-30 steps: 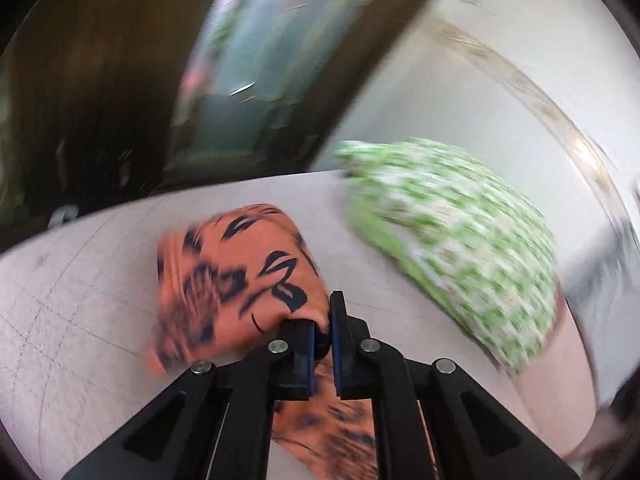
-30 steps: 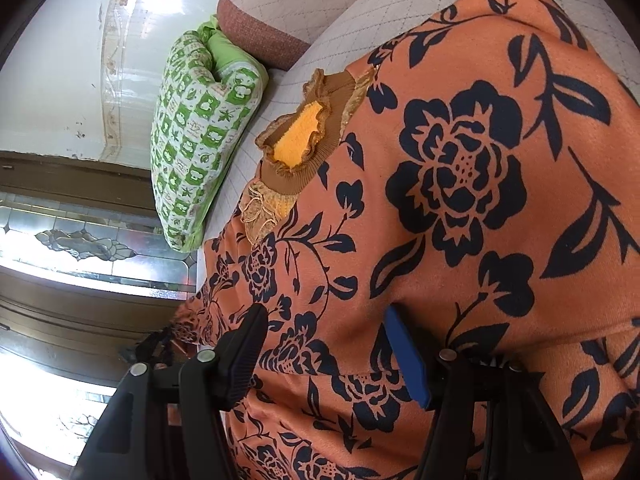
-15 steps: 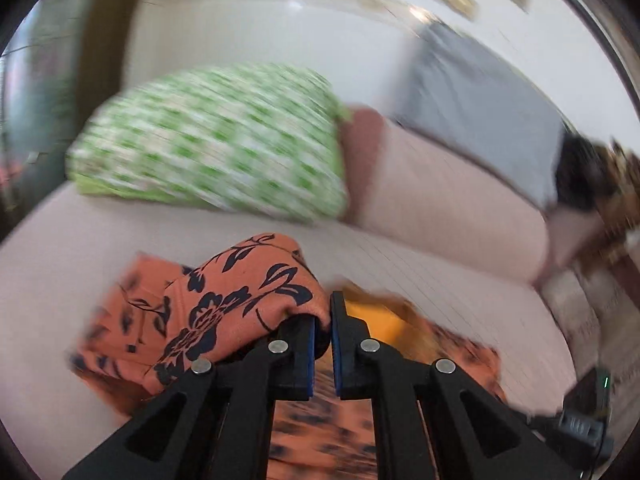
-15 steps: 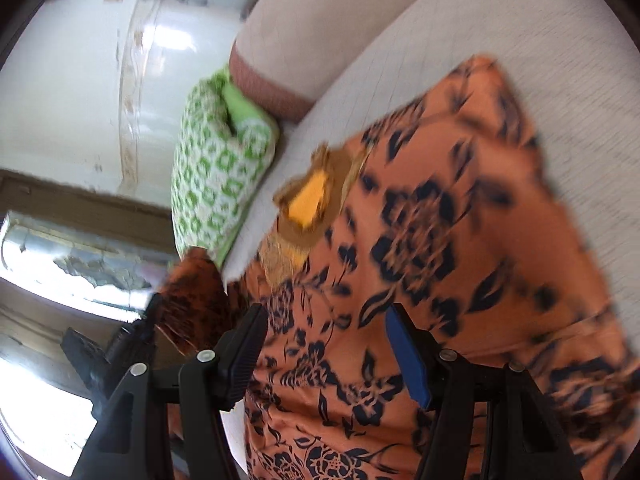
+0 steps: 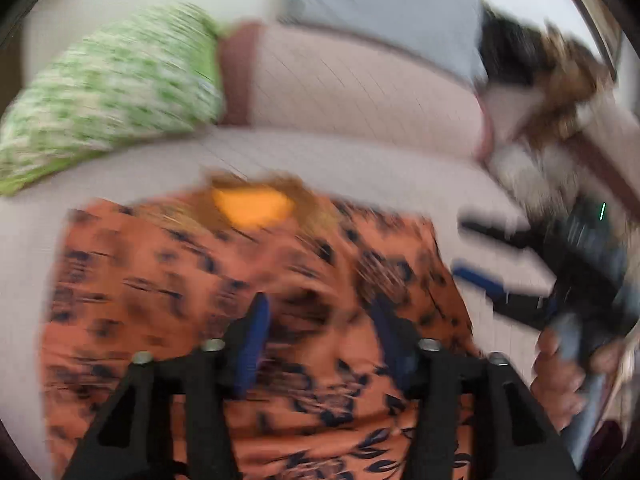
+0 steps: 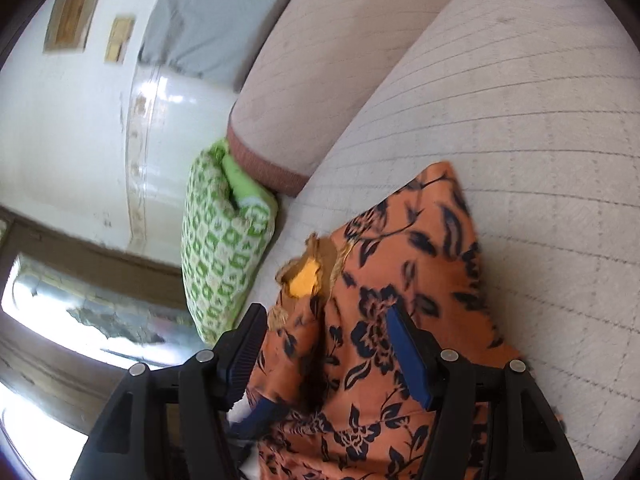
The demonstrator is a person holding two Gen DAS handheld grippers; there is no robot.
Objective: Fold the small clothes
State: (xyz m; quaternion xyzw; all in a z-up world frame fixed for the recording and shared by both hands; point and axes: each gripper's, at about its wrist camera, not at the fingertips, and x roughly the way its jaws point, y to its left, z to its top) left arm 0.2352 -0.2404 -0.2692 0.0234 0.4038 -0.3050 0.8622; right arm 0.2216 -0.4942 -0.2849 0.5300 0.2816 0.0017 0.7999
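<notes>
An orange garment point(image 5: 248, 280) with a dark floral print and a frilled brown neckline point(image 6: 308, 268) lies on the beige quilted sofa seat point(image 6: 520, 128), with one side lying folded over it. My left gripper point(image 5: 320, 304) hangs just above the cloth with its jaws opening; only the garment's surface shows between them, and the view is blurred. My right gripper point(image 6: 325, 314) stands open above the garment's neck end, its pads clear of the cloth. It also shows at the right of the left wrist view as the right gripper point(image 5: 476, 254), held by a hand point(image 5: 560, 372).
A green-and-white patterned pillow point(image 6: 224, 256) leans at the sofa's end against the backrest cushion point(image 6: 320, 60). A grey cloth point(image 5: 384, 12) hangs over the backrest. Behind are a white wall and a window point(image 6: 60, 320). Bare seat lies to the right of the garment.
My left gripper, shut on a fold of the garment, swung across over it and has now parted its jaws, letting the fold go. My right gripper has drawn back and up from the cloth.
</notes>
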